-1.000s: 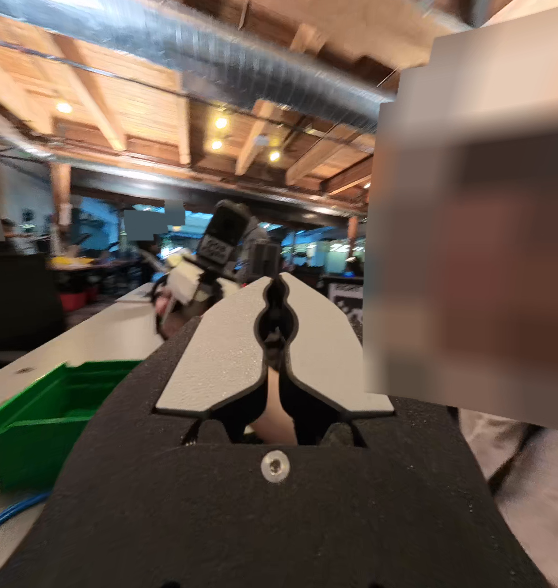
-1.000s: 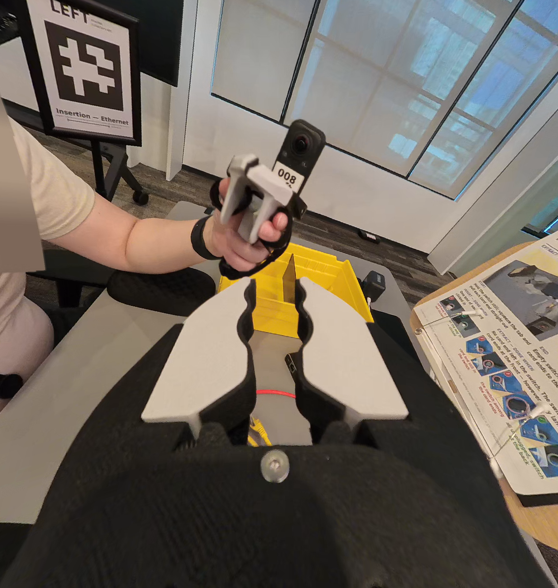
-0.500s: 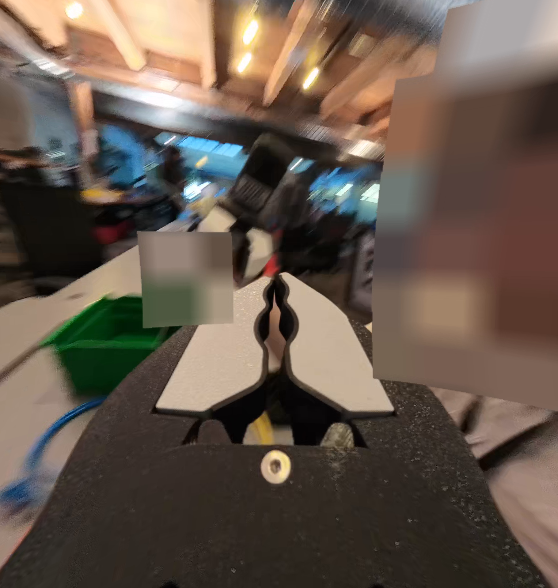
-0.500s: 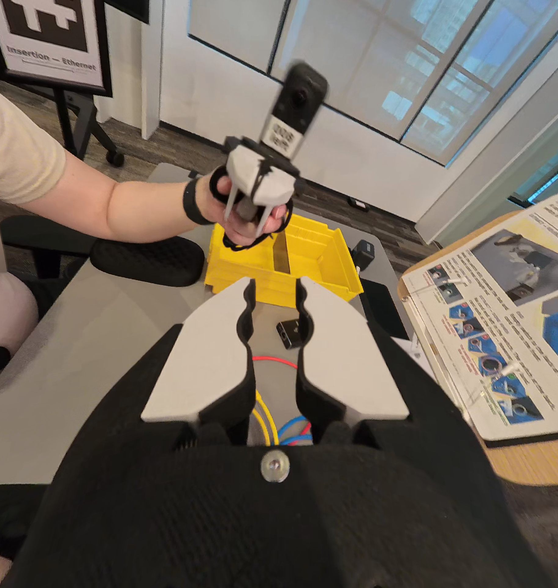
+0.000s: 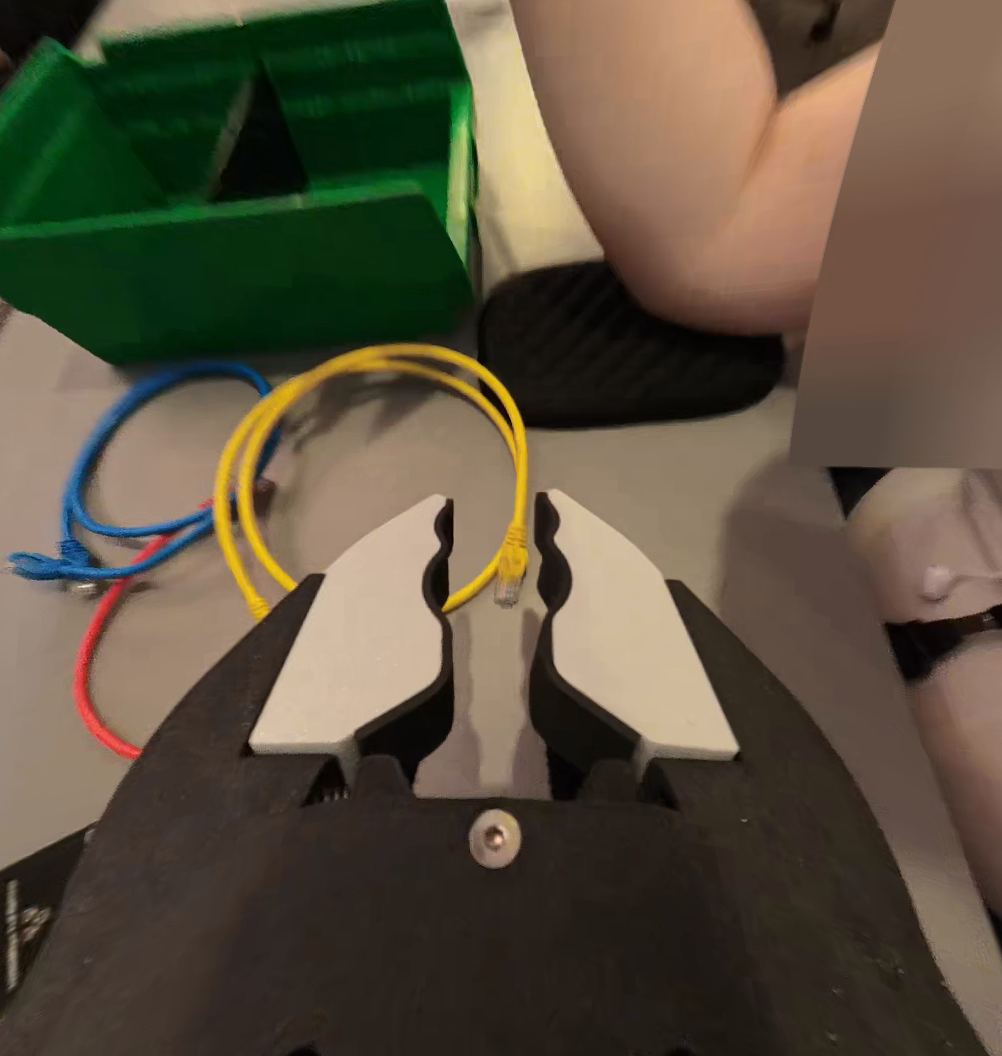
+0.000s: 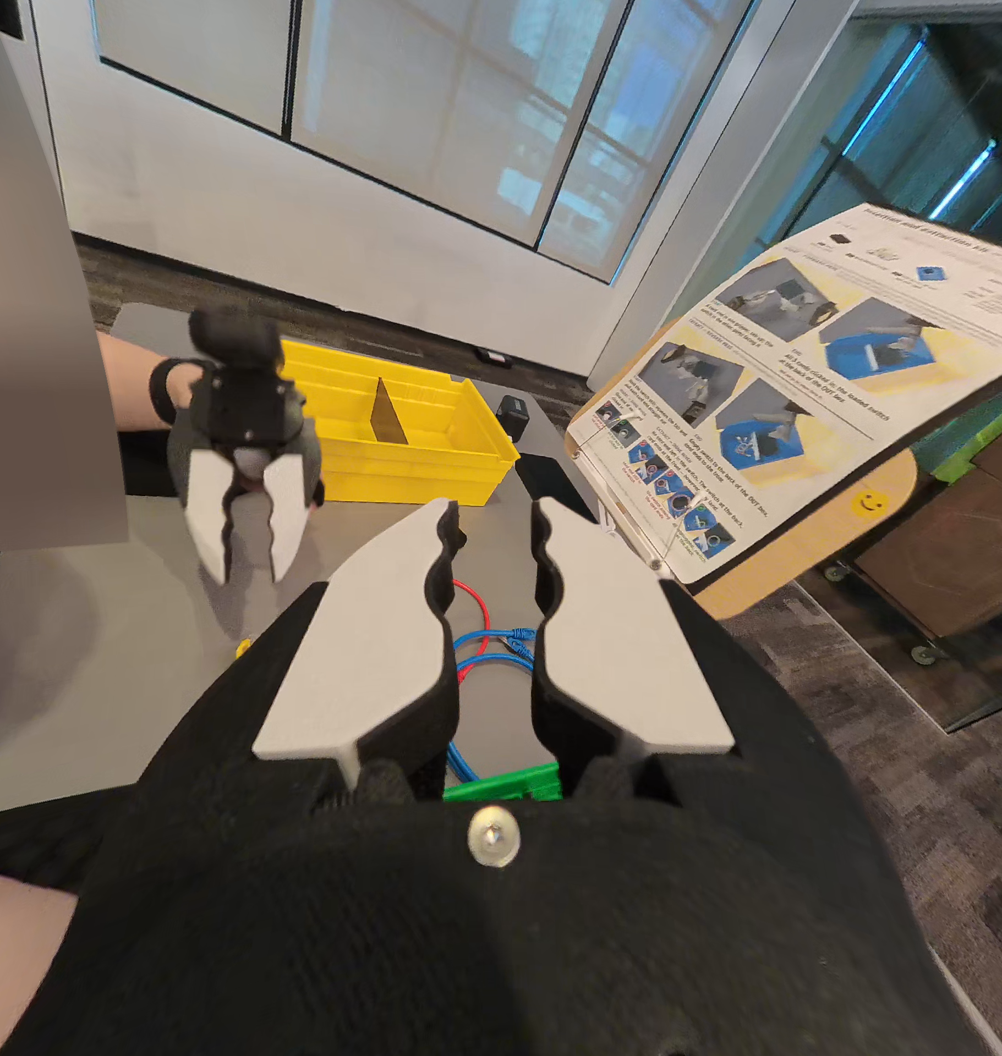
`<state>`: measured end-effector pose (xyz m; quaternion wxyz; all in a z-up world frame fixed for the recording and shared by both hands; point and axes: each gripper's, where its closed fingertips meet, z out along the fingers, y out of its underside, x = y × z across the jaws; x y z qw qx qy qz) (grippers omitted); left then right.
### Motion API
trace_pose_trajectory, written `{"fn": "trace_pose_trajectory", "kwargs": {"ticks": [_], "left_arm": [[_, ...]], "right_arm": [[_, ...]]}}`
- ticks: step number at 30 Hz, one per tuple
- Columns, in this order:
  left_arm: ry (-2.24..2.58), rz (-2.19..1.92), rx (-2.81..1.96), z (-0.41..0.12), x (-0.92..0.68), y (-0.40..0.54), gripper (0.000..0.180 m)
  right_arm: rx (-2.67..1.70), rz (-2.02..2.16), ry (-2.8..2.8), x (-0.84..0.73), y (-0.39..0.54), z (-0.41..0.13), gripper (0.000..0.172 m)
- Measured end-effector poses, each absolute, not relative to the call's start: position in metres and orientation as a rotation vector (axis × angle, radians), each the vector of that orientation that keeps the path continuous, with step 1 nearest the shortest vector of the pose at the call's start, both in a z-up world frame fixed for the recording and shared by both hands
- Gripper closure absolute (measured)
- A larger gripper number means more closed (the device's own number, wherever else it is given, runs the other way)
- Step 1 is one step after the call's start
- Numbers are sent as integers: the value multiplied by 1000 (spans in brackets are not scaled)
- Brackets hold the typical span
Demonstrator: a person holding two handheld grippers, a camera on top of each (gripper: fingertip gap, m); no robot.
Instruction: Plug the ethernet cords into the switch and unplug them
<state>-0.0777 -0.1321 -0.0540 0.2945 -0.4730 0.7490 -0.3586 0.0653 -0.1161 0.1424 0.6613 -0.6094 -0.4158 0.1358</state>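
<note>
In the left wrist view my left gripper [image 5: 494,503] is open and points down at the grey table [image 5: 658,486]. A yellow ethernet cord [image 5: 372,357] lies in a loop. Its clear plug [image 5: 510,574] shows between my fingers, near the right one, and neither pad presses on it. A blue cord [image 5: 95,451] and a red cord [image 5: 87,680] lie to the left. My right gripper [image 6: 494,506] is open and empty above the blue cord [image 6: 487,663] and red cord [image 6: 478,600]. The left gripper also shows in the right wrist view [image 6: 248,571], open.
A green bin [image 5: 218,274] stands beyond the cords; its edge shows under my right gripper [image 6: 504,787]. A yellow divided bin [image 6: 418,457] stands farther back, with a small black device [image 6: 513,414] behind it. An instruction sheet on a stand [image 6: 773,428] is at the right. A person's arm [image 5: 658,143] and a black armrest [image 5: 630,348] are close. Left tips to right tips: about 25 centimeters.
My left gripper swung down from facing the room to the table, and its nearly closed fingers opened over the yellow plug. My right gripper tilted down over the cords, still open.
</note>
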Motion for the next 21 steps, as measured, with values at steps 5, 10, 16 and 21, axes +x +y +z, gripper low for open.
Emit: {"fn": "trace_pose_trajectory", "kwargs": {"ticks": [5, 10, 16, 21], "left_arm": [[2166, -852, -1300, -116, -63, -157, 156], [2197, -629, -1319, -149, -62, -142, 157], [2151, -609, -1326, -145, -60, -136, 167], [2043, -779, -1396, -85, -52, -119, 168]], "right_arm": [[-1353, 299, -917, 75, -127, 144, 147], [-1343, 306, -940, 74, -131, 142, 147], [-1345, 328, -954, 71, -129, 140, 147], [-1391, 397, -1006, 56, -116, 129, 147]]}}
